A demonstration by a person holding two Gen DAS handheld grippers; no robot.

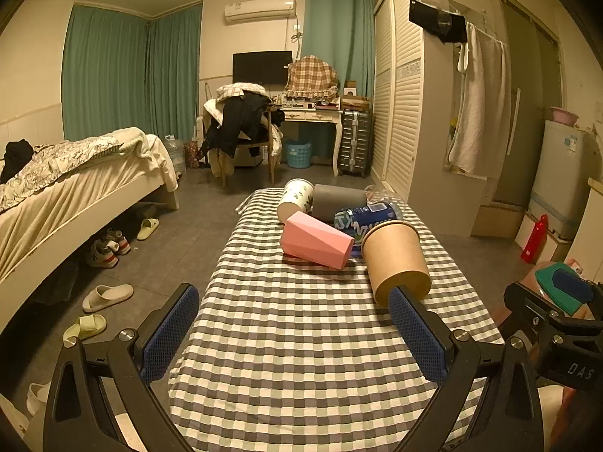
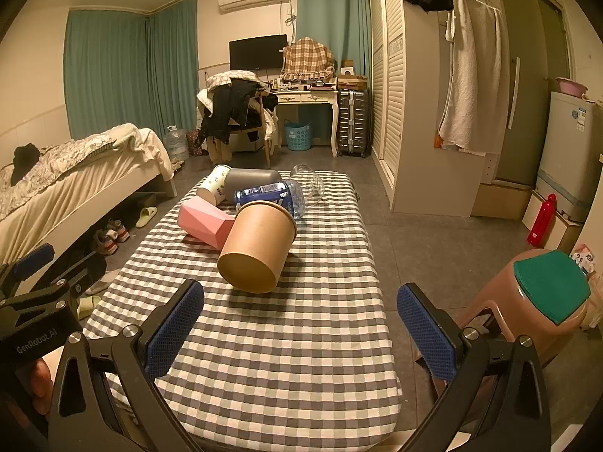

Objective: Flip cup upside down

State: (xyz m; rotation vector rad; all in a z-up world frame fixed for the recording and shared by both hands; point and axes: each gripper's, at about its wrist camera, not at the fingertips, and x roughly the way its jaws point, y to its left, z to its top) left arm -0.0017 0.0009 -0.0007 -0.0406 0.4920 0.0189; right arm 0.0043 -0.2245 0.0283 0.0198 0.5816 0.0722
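Several cups lie on their sides in a cluster on the checkered table (image 1: 301, 339) (image 2: 294, 339). Nearest is a brown paper cup (image 1: 397, 261) (image 2: 258, 246), its base toward me. Behind it lie a pink faceted cup (image 1: 316, 241) (image 2: 205, 222), a blue printed cup (image 1: 367, 220) (image 2: 264, 194), a grey cup (image 1: 339, 199) (image 2: 250, 180), a white patterned cup (image 1: 296, 199) (image 2: 215, 188) and a clear glass (image 2: 309, 184). My left gripper (image 1: 294, 318) is open and empty, short of the brown cup. My right gripper (image 2: 301, 318) is open and empty, just short of the brown cup.
A bed (image 1: 75, 188) stands left of the table, with shoes and slippers (image 1: 107, 297) on the floor. A brown stool with a green pad (image 2: 546, 301) stands right of the table. A wardrobe (image 1: 407, 113), a red bottle (image 2: 542, 220) and a fridge (image 2: 569, 158) are to the right.
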